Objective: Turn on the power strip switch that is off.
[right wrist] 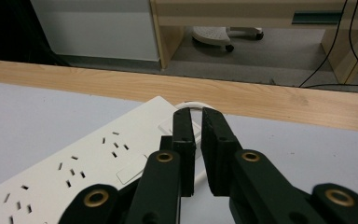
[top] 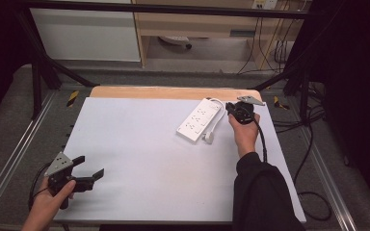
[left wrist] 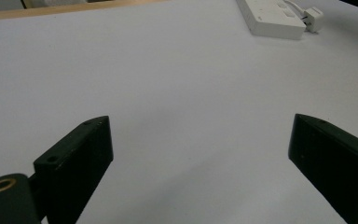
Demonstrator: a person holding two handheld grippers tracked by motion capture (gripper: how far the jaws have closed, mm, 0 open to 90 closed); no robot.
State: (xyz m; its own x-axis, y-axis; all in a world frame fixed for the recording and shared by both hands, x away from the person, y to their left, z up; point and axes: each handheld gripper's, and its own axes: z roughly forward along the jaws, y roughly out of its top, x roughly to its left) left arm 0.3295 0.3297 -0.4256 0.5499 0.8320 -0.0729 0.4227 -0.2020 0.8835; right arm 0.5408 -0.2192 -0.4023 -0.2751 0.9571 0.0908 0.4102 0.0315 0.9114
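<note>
On the white table (top: pixel 139 163), the right hand-held gripper (right wrist: pixel 197 122), nearly closed, pinches the power strip's cable (right wrist: pixel 189 105).

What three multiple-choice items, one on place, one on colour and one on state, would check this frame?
1. Where does the power strip lie on the table?
A. far right part
B. near left corner
C. on the floor

2. What colour is the power strip?
A. black
B. white
C. red

3. How do the left gripper jaws stand?
A. shut tight
B. clamped on the plug
C. wide apart

Answers: 1 A, the high view shows it by the right gripper near the far edge. 2 B, its casing and plug are white. 3 C, bare table shows between them.
</note>
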